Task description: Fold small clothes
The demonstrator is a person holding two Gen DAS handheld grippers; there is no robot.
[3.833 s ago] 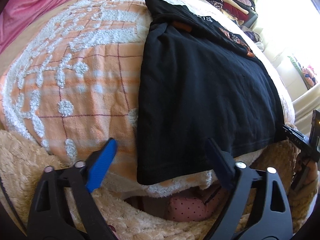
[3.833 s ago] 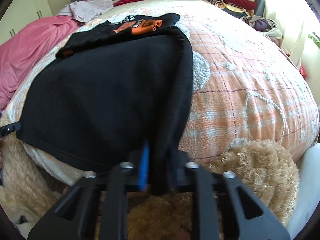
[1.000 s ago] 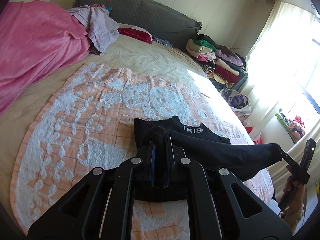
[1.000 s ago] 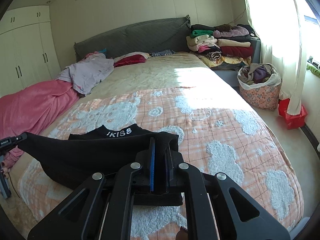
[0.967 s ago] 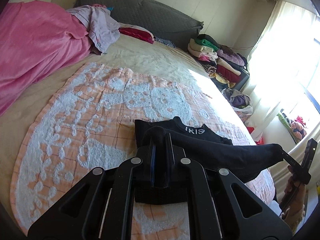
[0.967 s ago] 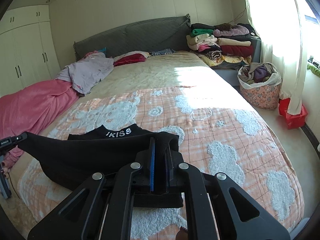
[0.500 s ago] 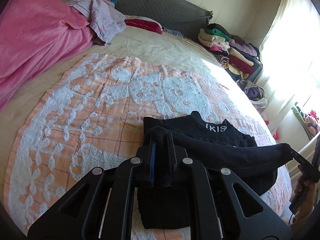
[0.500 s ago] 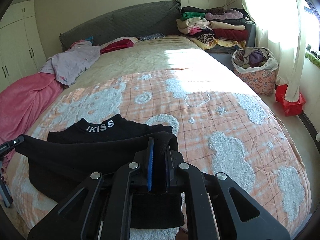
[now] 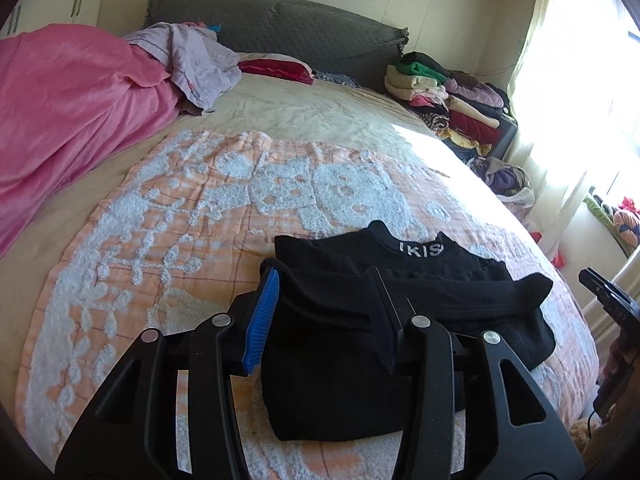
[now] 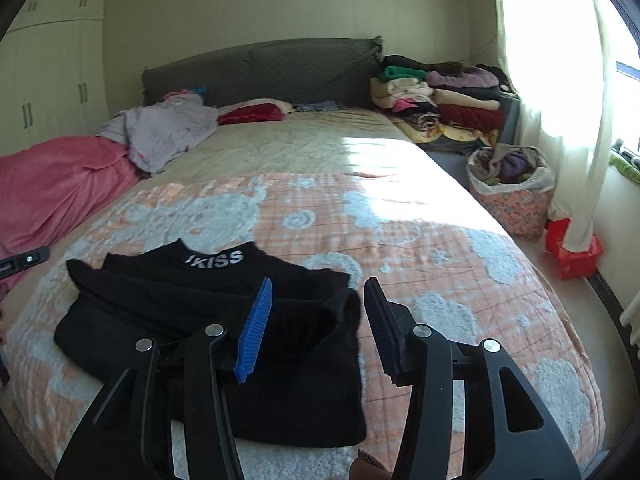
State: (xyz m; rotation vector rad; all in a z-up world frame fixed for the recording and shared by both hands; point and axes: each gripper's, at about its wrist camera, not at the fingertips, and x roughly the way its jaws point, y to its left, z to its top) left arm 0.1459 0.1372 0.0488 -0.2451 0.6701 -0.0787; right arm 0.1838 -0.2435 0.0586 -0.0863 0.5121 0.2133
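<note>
The left gripper has its jaws parting, the blue pad and the black one set a moderate way apart over the near left corner of the black garment. Cloth lies between the fingers, but neither pad presses on it. The right gripper is also opening, its jaws a moderate way apart, with the garment's near right corner bunched up between them and touching neither pad firmly; the black pad stands clear of the cloth over bare blanket.

The garment lies folded flat on the orange-and-white blanket, its collar with white lettering turned toward the headboard, a folded edge running across the middle from one gripper to the other. In the left wrist view the right gripper's tip shows at the right edge, just off the garment's far corner.

Beyond the bed's right side stands a floral laundry basket lined with a white bag and stuffed with loose clothes. Next to it a red box sits under the curtain.

The blanket covers the near half of a beige bed with a grey padded headboard. A pink quilt and a lilac cloth lie at the left, a stack of folded clothes at the right by the sunlit window, and white wardrobes on the left wall.
</note>
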